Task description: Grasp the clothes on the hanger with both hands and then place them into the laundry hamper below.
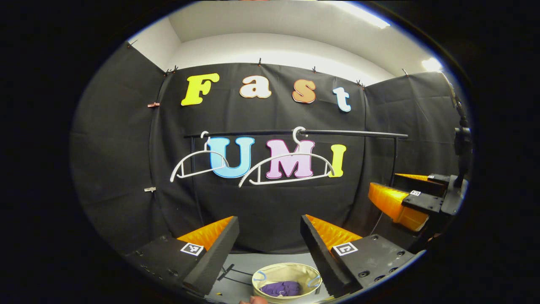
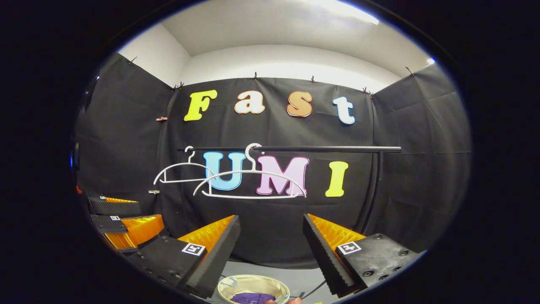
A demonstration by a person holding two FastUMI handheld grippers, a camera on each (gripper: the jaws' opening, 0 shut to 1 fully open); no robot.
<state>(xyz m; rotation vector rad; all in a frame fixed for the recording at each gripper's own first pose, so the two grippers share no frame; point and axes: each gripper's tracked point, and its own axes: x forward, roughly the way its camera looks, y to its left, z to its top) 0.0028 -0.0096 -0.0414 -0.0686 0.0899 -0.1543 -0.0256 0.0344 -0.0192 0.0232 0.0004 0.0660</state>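
Purple clothes (image 1: pixel 281 289) lie crumpled inside the round cream fabric laundry hamper (image 1: pixel 287 270), which stands on the grey floor (image 1: pixel 249 264) below your hands. In the left gripper view your left tongs (image 1: pixel 270 228) are spread wide apart with nothing between the fingers. In the right gripper view your right tongs (image 2: pixel 271 228) are also spread wide and hold nothing, and the hamper (image 2: pixel 253 283) sits just under them. Two white plastic hangers (image 1: pixel 287 169) hang bare on the black metal rail (image 1: pixel 346 134) in front of the wall. Your right tongs (image 1: pixel 405 198) also appear at the right edge of the left gripper view.
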